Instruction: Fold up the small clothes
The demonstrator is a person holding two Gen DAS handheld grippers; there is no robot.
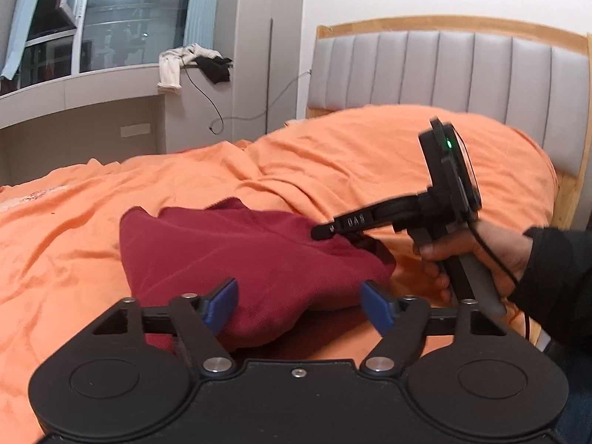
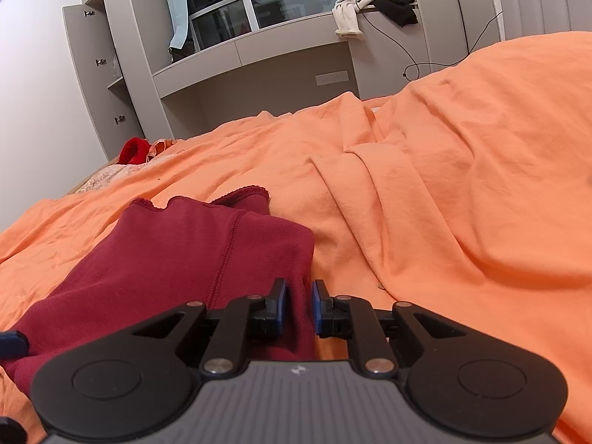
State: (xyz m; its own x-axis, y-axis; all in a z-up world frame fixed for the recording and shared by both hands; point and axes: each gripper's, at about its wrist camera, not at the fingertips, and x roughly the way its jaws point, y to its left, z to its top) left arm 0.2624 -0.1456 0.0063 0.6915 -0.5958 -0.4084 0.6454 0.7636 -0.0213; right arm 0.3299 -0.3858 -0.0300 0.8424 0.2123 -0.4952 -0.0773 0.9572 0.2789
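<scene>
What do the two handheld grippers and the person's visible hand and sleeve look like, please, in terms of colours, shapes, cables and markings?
The left gripper is black, with two round housings, silver pivot screws and blue finger pads. The right gripper has the same black linkage and blue pads, but a grey ribbed body plate with a small pale logo. Seen from the left wrist, it carries white lettering, a green light and a black cable. The bare right hand emerges from a black sleeve.

right gripper (image 2: 299, 305) | fingers (image 2: 278, 305) pinching maroon garment (image 2: 177, 259) | orange bedspread (image 2: 444, 192)
</scene>
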